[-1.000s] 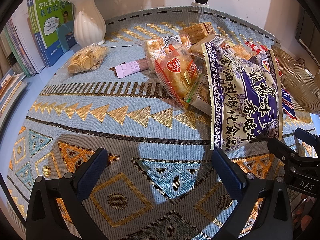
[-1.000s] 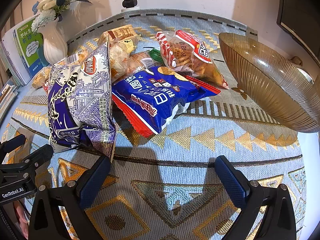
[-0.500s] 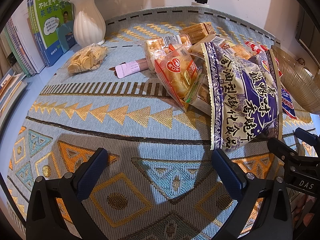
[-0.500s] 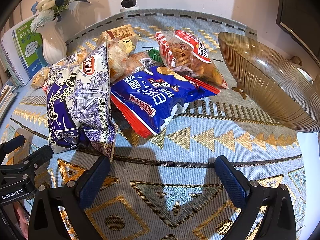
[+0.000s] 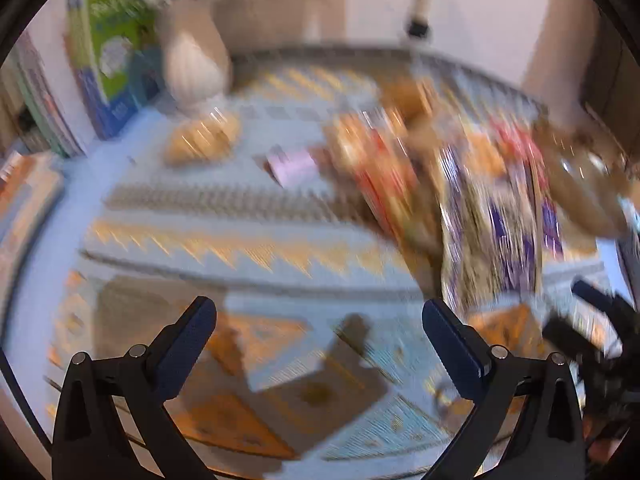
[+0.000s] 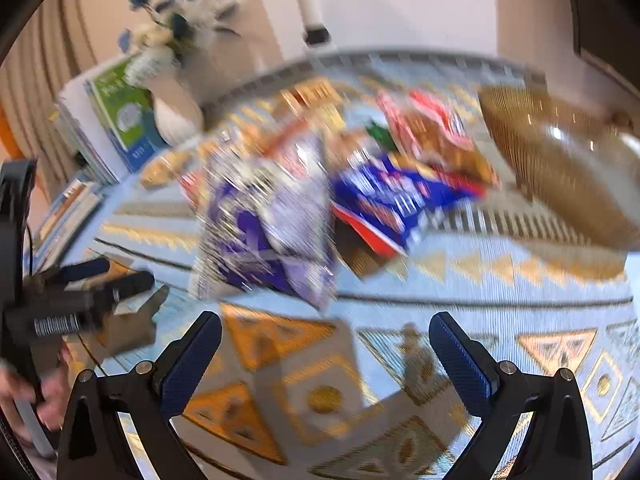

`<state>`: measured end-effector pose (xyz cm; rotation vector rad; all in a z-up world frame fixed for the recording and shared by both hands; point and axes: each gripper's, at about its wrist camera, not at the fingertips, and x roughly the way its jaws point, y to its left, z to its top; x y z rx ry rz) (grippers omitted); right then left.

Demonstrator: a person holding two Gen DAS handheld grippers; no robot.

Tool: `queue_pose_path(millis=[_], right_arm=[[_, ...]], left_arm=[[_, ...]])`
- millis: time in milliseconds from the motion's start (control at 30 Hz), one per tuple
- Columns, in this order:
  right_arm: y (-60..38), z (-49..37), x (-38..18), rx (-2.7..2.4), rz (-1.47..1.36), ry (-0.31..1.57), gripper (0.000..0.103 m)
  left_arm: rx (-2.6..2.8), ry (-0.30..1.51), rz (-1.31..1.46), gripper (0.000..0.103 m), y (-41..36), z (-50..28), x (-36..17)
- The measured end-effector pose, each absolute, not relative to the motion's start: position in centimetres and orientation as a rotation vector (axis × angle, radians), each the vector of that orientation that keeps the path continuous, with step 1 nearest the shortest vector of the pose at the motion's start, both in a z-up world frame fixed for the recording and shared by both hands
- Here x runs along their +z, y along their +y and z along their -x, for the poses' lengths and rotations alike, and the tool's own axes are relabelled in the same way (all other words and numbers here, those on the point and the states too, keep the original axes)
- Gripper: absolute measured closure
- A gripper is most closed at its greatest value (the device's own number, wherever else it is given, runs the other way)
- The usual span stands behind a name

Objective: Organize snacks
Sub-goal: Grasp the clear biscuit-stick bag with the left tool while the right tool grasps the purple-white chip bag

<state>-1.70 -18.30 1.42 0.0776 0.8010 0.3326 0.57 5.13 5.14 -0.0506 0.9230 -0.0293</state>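
White vase [image 5: 195, 68] beside upright books [image 5: 108, 60]

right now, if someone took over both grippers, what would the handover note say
Left gripper: open, empty, above the cloth.
Right gripper: open, empty, above the cloth.
Both views are blurred.
Snacks: purple bag, blue bag and red bag piled mid-table; cracker pack near the vase.
Bowl at right; its inside isn't visible.
Done: no snack gripped.
Left: the visible snacks.

Both wrist cameras look forward, low over the patterned desk [image 5: 280, 240], toward the far wall. Each frames the same purple snack bag [image 6: 268, 232]: right of centre in the left view, left of centre in the right.
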Motion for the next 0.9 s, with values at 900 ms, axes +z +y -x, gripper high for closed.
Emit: queue_pose_path(millis=[900], right_arm=[[-10.9, -5.6, -1.3, 0.18, 0.082, 0.91, 0.0]], left_arm=[[0.088, 0.939, 0.053, 0.0, 15.1, -17.7, 0.1]])
